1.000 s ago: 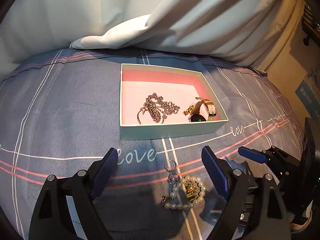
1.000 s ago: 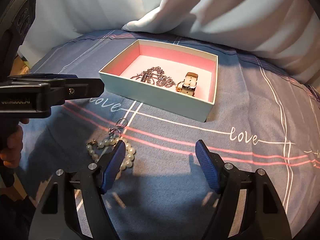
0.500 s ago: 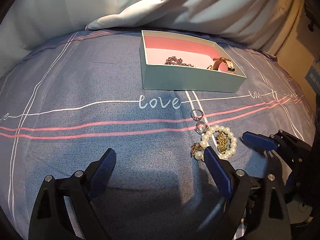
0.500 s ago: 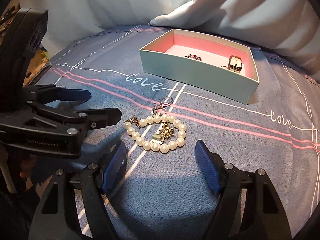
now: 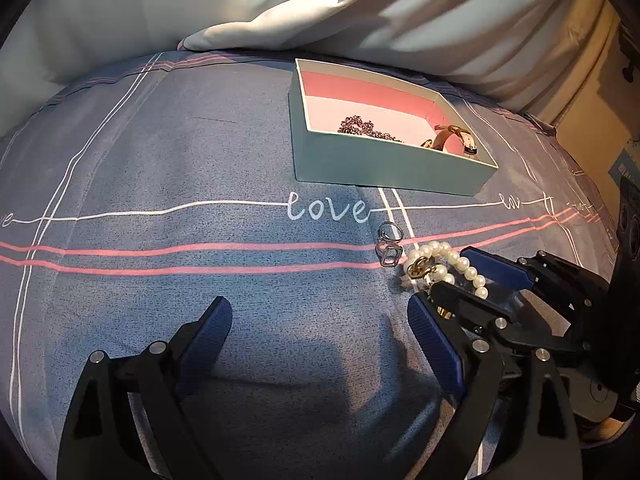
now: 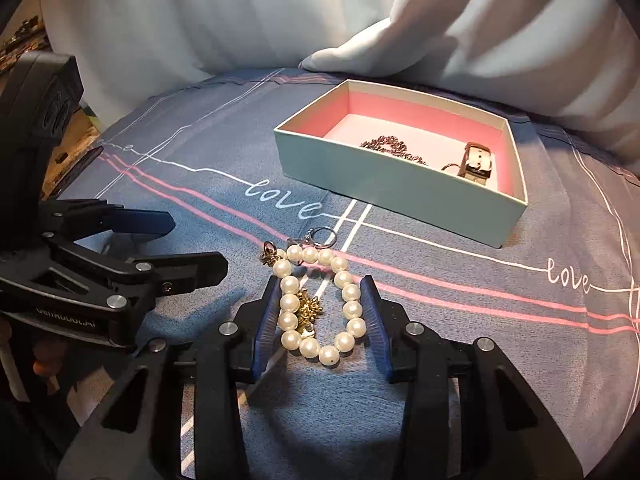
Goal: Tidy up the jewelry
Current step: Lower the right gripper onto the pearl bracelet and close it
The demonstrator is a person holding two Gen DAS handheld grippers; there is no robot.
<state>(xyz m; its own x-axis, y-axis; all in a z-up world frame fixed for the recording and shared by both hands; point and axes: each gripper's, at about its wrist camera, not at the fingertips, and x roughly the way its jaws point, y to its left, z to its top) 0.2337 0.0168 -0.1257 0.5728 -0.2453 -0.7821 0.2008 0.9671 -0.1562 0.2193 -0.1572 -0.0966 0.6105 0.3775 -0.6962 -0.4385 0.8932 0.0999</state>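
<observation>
**R gripper closing round pearl bracelet on bed**

Pearl bracelet [image 6: 320,304] flat on grey-blue bedspread [image 6: 460,380], lying as a loop, w/ gold charm [image 6: 310,310] inside the loop and gold clasp [image 6: 269,254] at far-left end. Silver key ring [image 6: 320,238] just beyond bracelet, touching or nearly so at the clasp end; can't tell which.

R gripper [image 6: 320,322] low over bed, jaws either side of the loop, closing. Bracelet between them, pads right at the outer pearls on both sides; left-hand pad looks to touch, firm pinch not clear. Bracelet flat on fabric, not lifted.

L gripper [image 5: 320,344] wide open, nothing between jaws, only bare bedspread. Sits to the left of bracelet, near but apart. In left wrist view bracelet [image 5: 444,266] partly hidden behind R gripper's fingers [image 5: 496,270].

Mint box [image 6: 400,188] w/ pink lining farther back on bed, beyond the "love" print [image 6: 282,200], well apart from bracelet. Inside: dark chain necklace [image 6: 390,148] at middle, watch [image 6: 476,164] w/ pale strap at right end. White bedding [image 6: 400,40] bunched behind box.
</observation>
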